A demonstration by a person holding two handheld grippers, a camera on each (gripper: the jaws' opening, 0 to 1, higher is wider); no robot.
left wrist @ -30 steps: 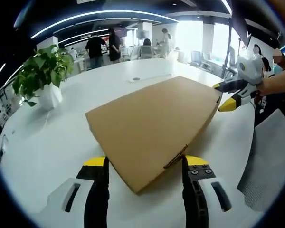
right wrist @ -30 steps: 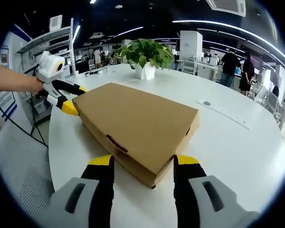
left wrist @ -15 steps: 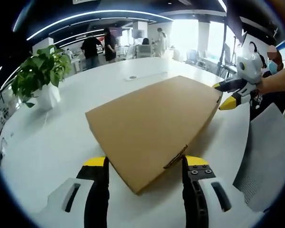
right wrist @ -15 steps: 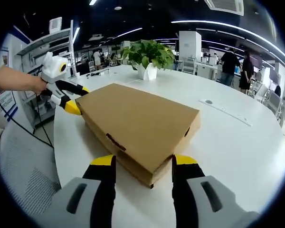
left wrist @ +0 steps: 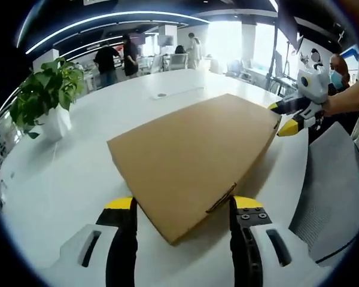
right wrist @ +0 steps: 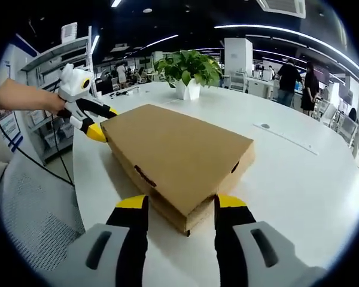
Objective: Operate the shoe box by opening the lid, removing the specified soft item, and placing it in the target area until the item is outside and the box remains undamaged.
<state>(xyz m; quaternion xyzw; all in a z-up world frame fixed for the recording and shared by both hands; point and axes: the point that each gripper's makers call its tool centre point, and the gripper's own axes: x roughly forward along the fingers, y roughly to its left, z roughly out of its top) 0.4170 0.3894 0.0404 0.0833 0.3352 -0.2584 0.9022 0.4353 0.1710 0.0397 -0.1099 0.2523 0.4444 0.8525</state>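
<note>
**Closed cardboard box flanked at two corners by open grippers**

A flat, matte brown cardboard shoe box (left wrist: 194, 158) lies on a smooth, glossy white round table (left wrist: 60, 179), its lid down. The surface of the card is plain and unprinted, with crisp folded edges; a small tuck-tab slot shows on the near side wall at about 5 o'clock of the box in the left gripper view, and another on the side wall in the right gripper view (right wrist: 178, 156).

The left gripper (left wrist: 182, 210) rises from 6 o'clock, its black jaws capped with yellow tips standing apart on either side of the box's near corner, nothing clamped between them. The right gripper (right wrist: 180, 207) stands the same way at the opposite corner, jaws spread wide, the box corner pointing into the gap. Whether the tips touch the card I cannot tell.

In the left gripper view the other gripper, white-bodied with a yellow tip, sits at the box's far corner toward 2 o'clock, held by a bare forearm. A grey mesh chair back (left wrist: 335, 203) fills the 4 o'clock side. A leafy green plant in a white pot (left wrist: 45, 101) stands on the table at 10 o'clock.
</note>
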